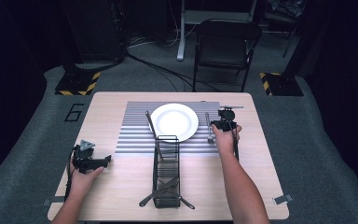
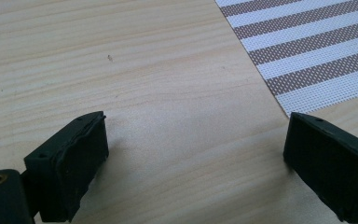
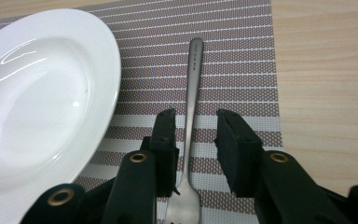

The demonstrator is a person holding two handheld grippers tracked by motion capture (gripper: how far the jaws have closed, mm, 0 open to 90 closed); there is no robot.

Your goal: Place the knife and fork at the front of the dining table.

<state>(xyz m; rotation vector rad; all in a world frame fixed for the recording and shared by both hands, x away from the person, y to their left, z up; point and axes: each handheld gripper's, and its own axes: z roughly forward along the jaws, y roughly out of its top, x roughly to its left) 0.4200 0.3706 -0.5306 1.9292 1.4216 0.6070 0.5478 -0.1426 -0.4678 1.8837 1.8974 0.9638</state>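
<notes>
A silver fork (image 3: 195, 70) lies on the striped placemat (image 3: 242, 51) just right of the white plate (image 3: 32, 107), tines toward me. My right gripper (image 3: 196, 116) is low over the mat, open, one jaw on each side of the fork's neck and neither pressing it. From above, the fork (image 1: 208, 122) lies between the plate (image 1: 174, 121) and the right gripper (image 1: 215, 125). My left gripper (image 2: 198, 126) stands open with nothing between its jaws, over bare wood near the placemat's corner (image 2: 307, 51). In the high view the left gripper (image 1: 101, 161) is at the table's left front.
A black wire cutlery caddy (image 1: 167, 170) stands at the front centre of the table (image 1: 121, 186), with several utensils lying in it. One thin utensil (image 1: 150, 123) shows left of the plate. A folding chair (image 1: 226, 44) stands beyond the far edge.
</notes>
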